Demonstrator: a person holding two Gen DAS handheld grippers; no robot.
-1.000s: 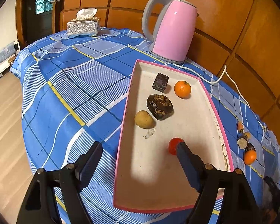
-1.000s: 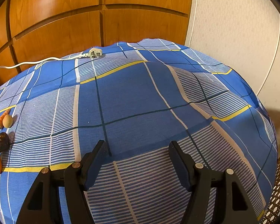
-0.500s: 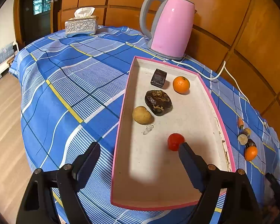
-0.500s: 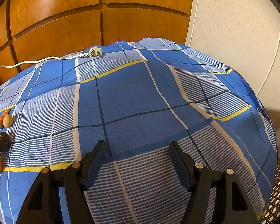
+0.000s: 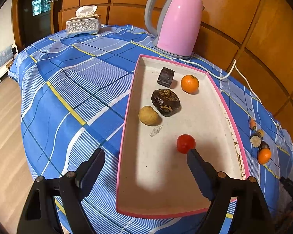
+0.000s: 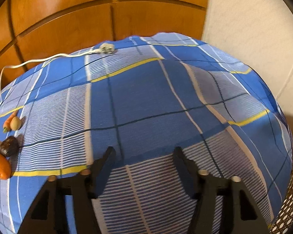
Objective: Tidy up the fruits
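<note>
Left hand-held gripper [image 5: 144,160] had backed off the red fruit [image 5: 185,143], fingers spread, empty. Right hand-held gripper [image 6: 143,157] was released too. Five pieces lay in the pink tray [image 5: 231,120]; a cluster [image 6: 4,146] remained on the tabletop [image 6: 150,101], right of the tray.

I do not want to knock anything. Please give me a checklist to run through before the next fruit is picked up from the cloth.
1. Left gripper open, holding nothing: ok.
2. Right gripper open, holding nothing: ok.
3. Free floor in the pink tray for more fruit: ok.
4. Loose orange in the right wrist view: ok, far left edge.
5. Orange apart from the dark fruit: not ok, they appear to touch.
6. White cable away from the fruits: ok.
</note>
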